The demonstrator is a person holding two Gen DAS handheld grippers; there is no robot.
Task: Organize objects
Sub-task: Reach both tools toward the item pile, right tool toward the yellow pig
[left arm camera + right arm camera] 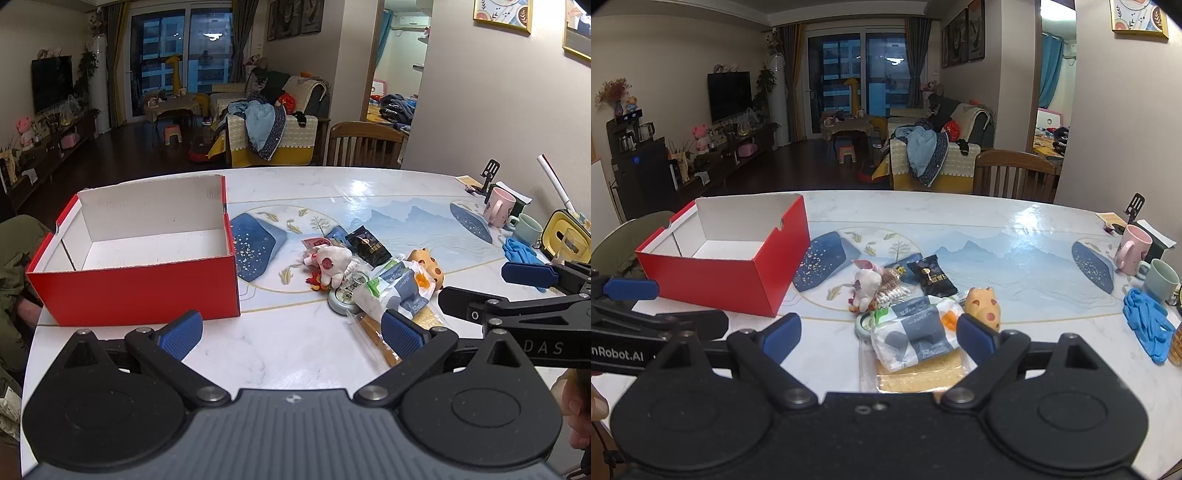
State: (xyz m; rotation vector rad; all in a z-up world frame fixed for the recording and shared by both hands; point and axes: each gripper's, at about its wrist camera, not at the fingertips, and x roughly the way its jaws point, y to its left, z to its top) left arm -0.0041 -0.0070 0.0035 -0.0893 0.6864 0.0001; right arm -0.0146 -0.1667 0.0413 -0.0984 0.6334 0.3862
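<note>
Clutter for sorting lies in a loose heap on the worktop to the right of the red box, which is the landmark here. From the left wrist view the red box stands open with its white inside bare, so nothing has been put away yet, as far as can be seen. Right of the red box, well apart from it, sit a white plush toy, a black sachet, a round tin, a tissue packet and an orange spotted toy, all touching or overlapping. The left tool hovers near the front of the red box, jaws spread wide and holding nothing; the right tool reaches in from the far right, also released. From the right wrist view the red box again shows an empty floor, and the heap lies just right of it: plush toy, black sachet, tissue packet over a flat biscuit pack, orange toy. The right tool is spread open over the tissue packet, not touching it. Judging by this, the whole job remains: every item is still to go into the box.
</note>
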